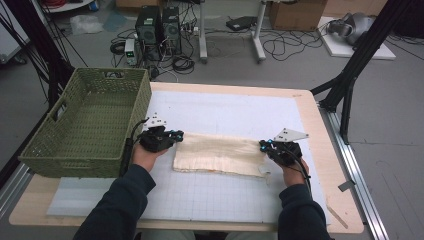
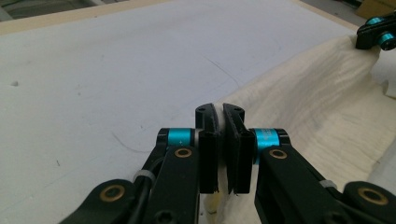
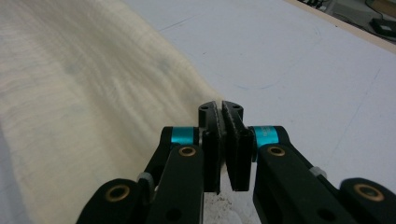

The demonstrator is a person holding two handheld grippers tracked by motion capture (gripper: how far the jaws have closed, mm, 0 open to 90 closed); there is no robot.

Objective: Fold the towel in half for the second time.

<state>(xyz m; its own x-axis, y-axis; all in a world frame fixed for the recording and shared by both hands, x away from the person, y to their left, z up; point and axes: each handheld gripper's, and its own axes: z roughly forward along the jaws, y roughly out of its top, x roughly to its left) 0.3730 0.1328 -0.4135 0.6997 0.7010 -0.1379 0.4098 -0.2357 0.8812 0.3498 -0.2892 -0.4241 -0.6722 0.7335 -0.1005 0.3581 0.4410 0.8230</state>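
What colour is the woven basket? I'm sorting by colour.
Olive green woven basket, clearest in the high view.

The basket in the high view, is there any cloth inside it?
No, the green basket holds nothing, and the cloth lies folded on the mat beside it.

A cream cloth (image 1: 220, 154) with a soft, crinkled matt weave lies on a smooth white gridded mat (image 1: 240, 112). Left of the cloth stands a woven green wicker basket (image 1: 85, 150). Around the mat runs pale matt wood of the table (image 1: 312, 115).
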